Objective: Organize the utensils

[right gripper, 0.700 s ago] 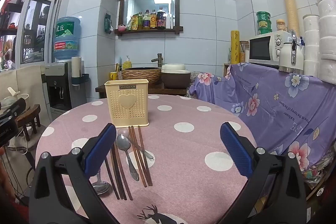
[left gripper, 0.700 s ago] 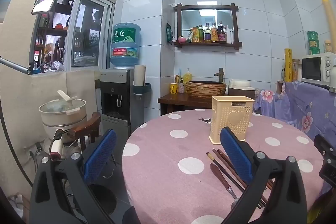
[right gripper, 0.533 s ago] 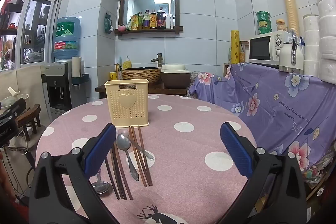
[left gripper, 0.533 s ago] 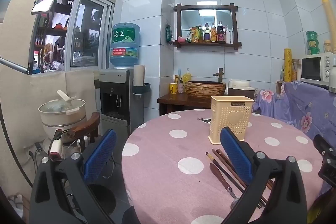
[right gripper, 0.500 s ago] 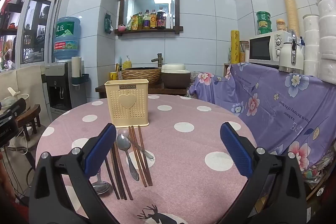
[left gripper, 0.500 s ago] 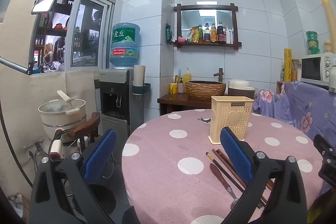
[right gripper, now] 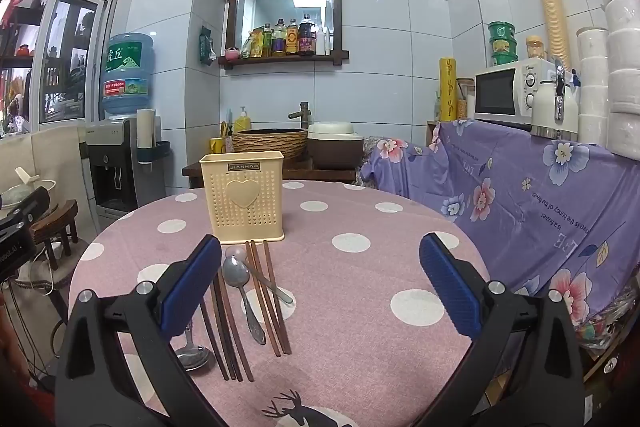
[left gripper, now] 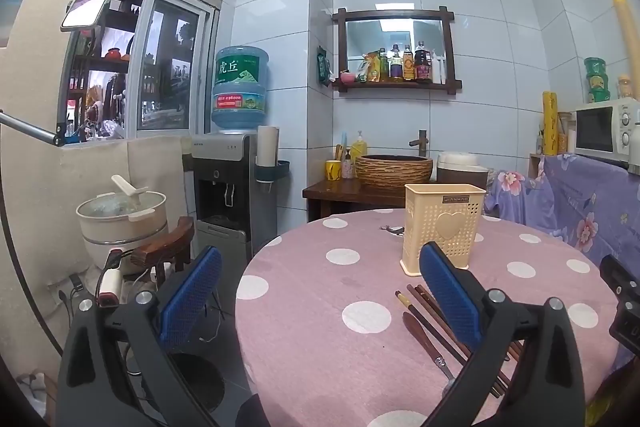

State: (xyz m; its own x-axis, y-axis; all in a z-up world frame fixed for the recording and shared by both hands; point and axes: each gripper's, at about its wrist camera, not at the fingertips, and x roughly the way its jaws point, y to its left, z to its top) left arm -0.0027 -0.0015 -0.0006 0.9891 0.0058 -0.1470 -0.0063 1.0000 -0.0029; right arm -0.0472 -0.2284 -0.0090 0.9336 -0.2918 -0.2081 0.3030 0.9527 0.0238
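Round table w/ pink polka-dot cloth [right gripper: 360, 291]. One cream plastic utensil holder [right gripper: 242, 197] stands upright on it, heart on front. Just in front of the holder lie loose utensils: 3 metal spoons seen in right view, one in full [right gripper: 240, 289], one w/ bowl partly under the near claw finger [right gripper: 192, 351], one mostly hidden by crossing sticks. Brown chopsticks [right gripper: 268, 301] in 2 bunches, approx 7 sticks; exact count unclear, ends cut off by finger. Left gripper [left gripper: 320, 303] and right gripper [right gripper: 320, 291]: both claws spread wide apart, holding nothing, above the table near edge. Left view hides most utensils behind its right finger.
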